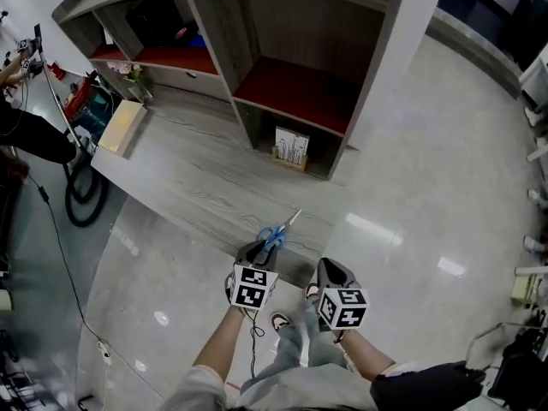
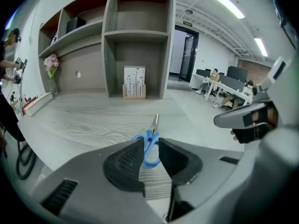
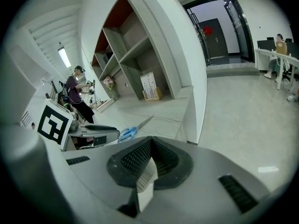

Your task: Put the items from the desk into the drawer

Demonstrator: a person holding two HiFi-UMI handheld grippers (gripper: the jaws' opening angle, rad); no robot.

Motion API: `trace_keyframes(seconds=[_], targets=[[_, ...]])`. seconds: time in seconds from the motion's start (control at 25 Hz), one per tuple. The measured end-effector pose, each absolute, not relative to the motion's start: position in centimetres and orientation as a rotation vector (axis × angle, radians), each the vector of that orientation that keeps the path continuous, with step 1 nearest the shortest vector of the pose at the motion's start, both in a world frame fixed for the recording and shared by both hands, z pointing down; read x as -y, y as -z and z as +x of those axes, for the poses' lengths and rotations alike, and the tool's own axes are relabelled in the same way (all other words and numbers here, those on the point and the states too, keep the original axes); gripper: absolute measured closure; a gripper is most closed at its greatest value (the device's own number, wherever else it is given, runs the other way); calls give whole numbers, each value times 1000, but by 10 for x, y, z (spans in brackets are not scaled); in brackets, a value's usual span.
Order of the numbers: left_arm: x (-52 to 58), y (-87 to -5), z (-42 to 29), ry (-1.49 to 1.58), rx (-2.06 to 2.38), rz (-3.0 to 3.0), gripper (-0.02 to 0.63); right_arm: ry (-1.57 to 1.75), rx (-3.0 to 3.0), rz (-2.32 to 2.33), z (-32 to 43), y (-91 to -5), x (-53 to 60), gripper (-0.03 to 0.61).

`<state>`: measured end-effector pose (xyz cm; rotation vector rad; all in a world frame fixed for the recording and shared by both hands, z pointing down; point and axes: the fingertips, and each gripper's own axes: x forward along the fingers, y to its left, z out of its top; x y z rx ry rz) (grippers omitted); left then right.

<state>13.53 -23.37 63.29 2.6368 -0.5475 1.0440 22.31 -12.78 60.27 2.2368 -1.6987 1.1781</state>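
Left gripper (image 2: 150,148) is sitting at the desk's (image 2: 93,120) front edge, its jaws slightly apart with the scissors' (image 2: 153,130) handles between their tips, not yet clamped. Right gripper (image 3: 150,148) is hanging closed and empty. Recommend centring both loops between the pads before closing.

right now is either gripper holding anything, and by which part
Nothing is gripped. The left gripper is open around the blue handles of the scissors, flat on the desk; the right gripper is shut, empty.

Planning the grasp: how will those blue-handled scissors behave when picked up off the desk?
The scissors lie flat and closed, so probably stiff and unlikely to roll. The thin blades sit low on the desk, so the looped handles likely give the left tool better purchase.
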Motion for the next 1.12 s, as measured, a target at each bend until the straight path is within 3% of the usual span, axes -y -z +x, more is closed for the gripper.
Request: trace_keyframes(seconds=[0.76,1.12], targets=[[242,-665,141,-1253,460,2664,531,-1253,1717,2215,211,-631,128,580],[242,-670,142,-1205,443,2606,531,-1273,1704,2232,214,-634,124,580]])
